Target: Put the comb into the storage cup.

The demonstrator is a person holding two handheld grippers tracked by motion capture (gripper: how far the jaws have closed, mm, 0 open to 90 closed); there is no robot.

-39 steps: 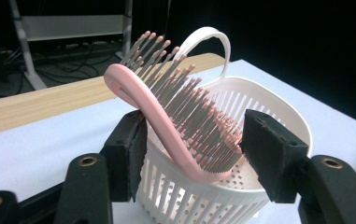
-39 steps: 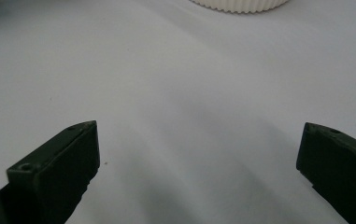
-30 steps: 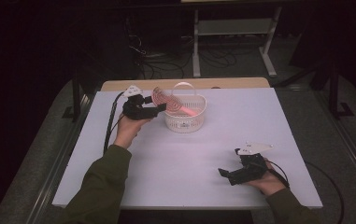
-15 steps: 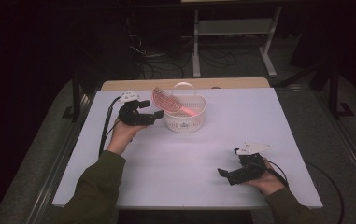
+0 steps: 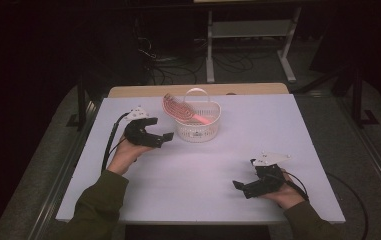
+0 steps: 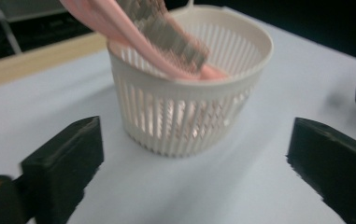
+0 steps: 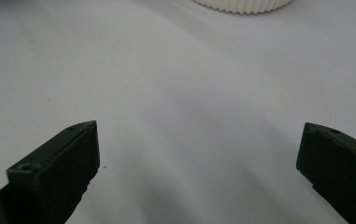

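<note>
A white slotted basket point(image 5: 198, 127) with a hoop handle stands on the white table at the back middle. A pink hairbrush point(image 5: 177, 109) leans in it, its head sticking out over the left rim. My left gripper point(image 5: 162, 138) is open just left of the basket, apart from it. In the left gripper view the basket point(image 6: 189, 116) and brush point(image 6: 161, 37) sit ahead between the wide-apart jaws of that gripper point(image 6: 194, 158). My right gripper point(image 5: 241, 187) rests open near the front right, holding nothing. In the right gripper view that gripper point(image 7: 196, 154) faces bare table, with the basket's base point(image 7: 243, 4) at the top.
The white table top point(image 5: 258, 130) has a wooden strip point(image 5: 248, 89) along its far edge. Behind it stand a metal shelf frame point(image 5: 250, 35) and cables on the dark floor. A black cable point(image 5: 109, 145) trails from the left gripper.
My left gripper has drawn back from the brush and basket, toward the person and a little left. The brush stays leaning in the basket. The right gripper has not moved.
</note>
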